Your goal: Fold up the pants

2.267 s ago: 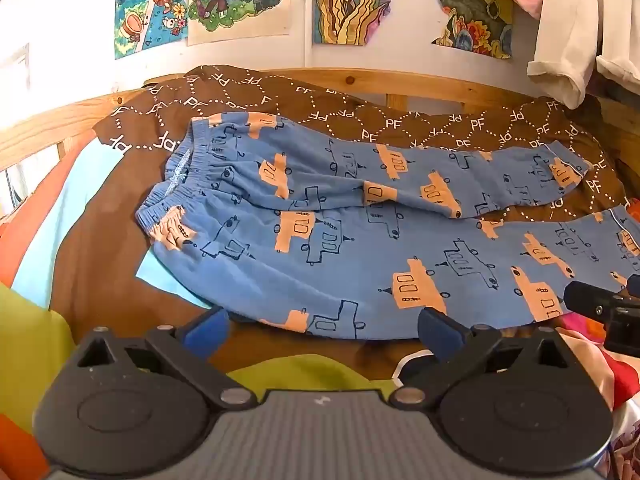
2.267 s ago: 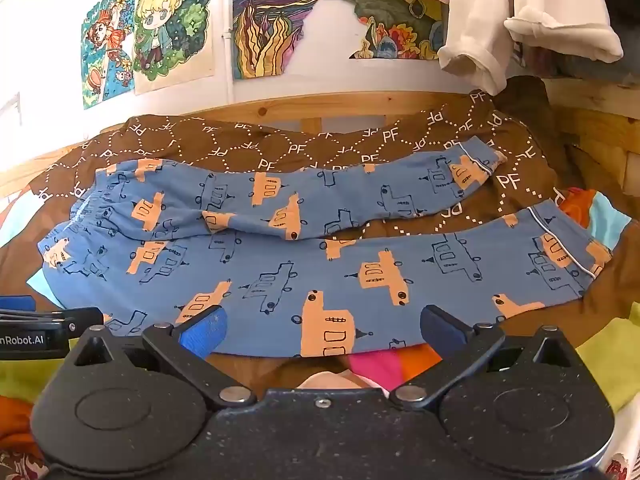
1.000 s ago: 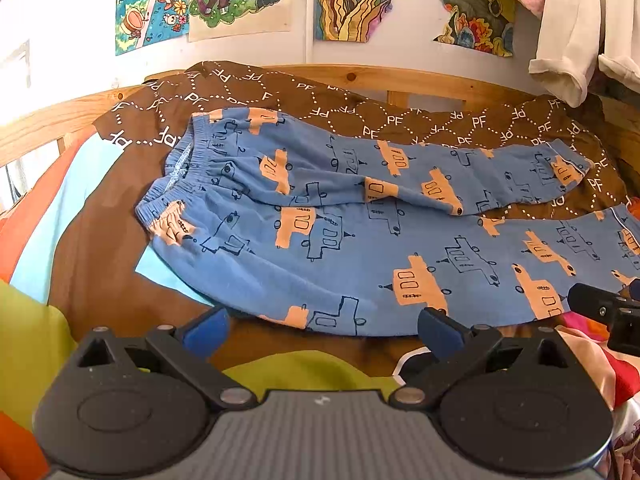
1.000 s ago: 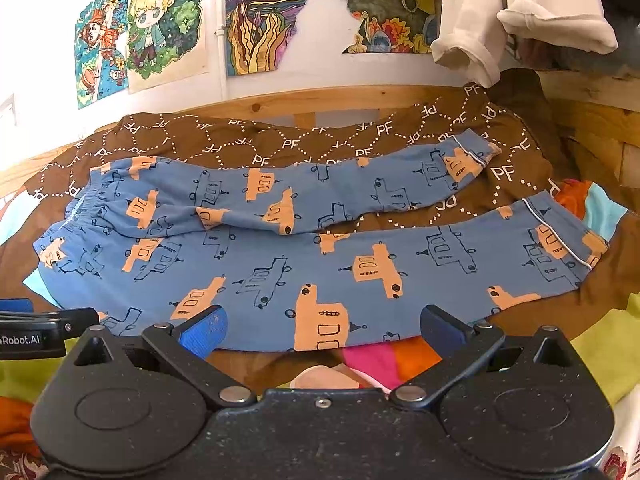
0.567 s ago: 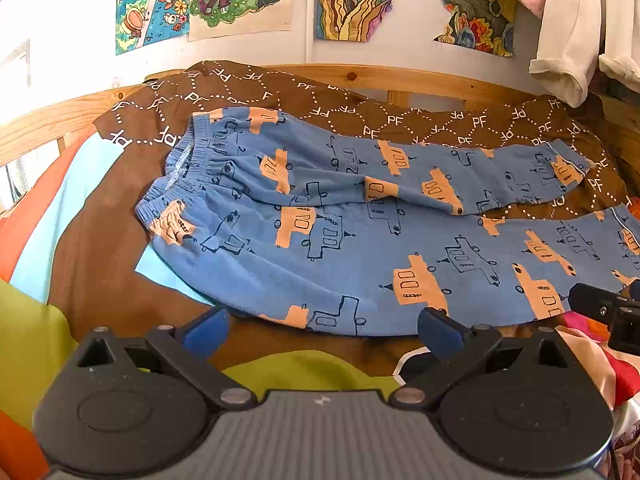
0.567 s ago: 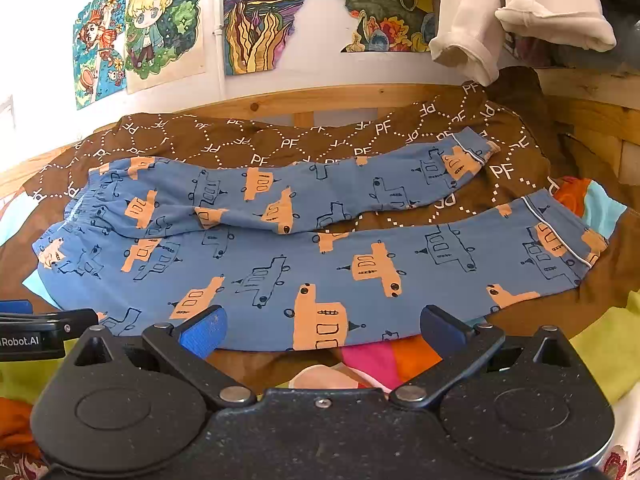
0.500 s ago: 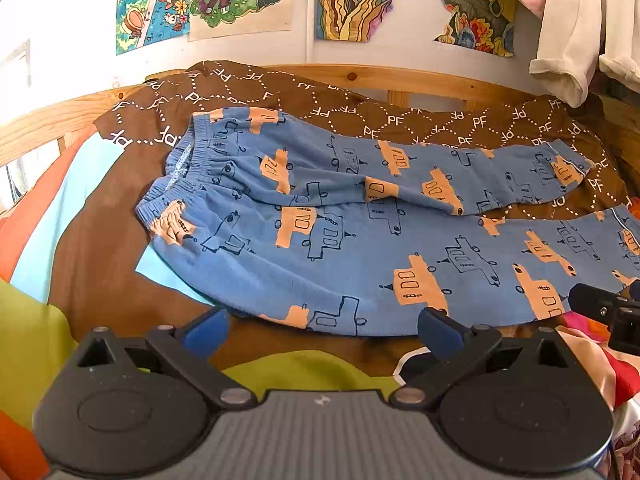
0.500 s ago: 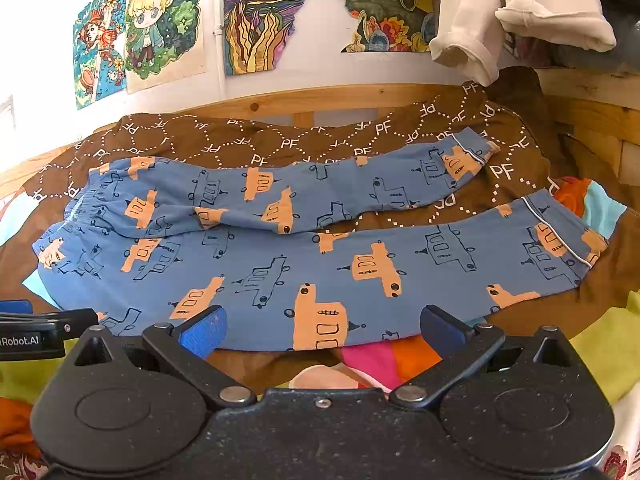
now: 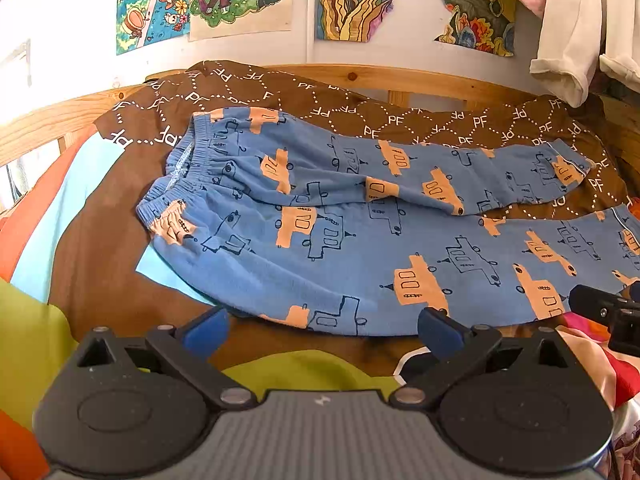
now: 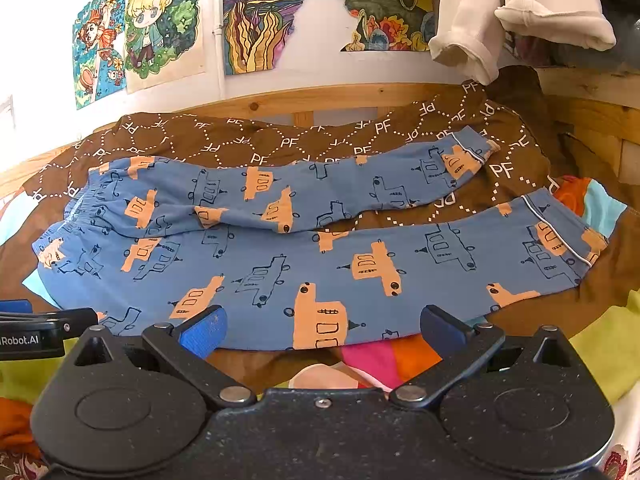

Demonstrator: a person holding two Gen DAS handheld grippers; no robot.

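Note:
Blue pants (image 9: 360, 232) (image 10: 280, 256) with orange and navy vehicle prints lie spread flat on the bed, waistband at the left, both legs running to the right with a gap between them. My left gripper (image 9: 320, 326) hovers open just short of the near hem edge below the waist end. My right gripper (image 10: 320, 326) hovers open at the near edge of the closer leg. Neither holds anything. Each gripper's tip shows at the edge of the other's view.
A brown patterned blanket (image 10: 248, 140) covers the bed, with bright bedding (image 9: 304, 372) at the near edge. A wooden bed rail (image 9: 400, 80) and a poster-covered wall stand behind. White and pink clothes (image 10: 500, 12) hang at the upper right.
Both views have shifted very slightly; the pants lie as they did and both grippers stay open.

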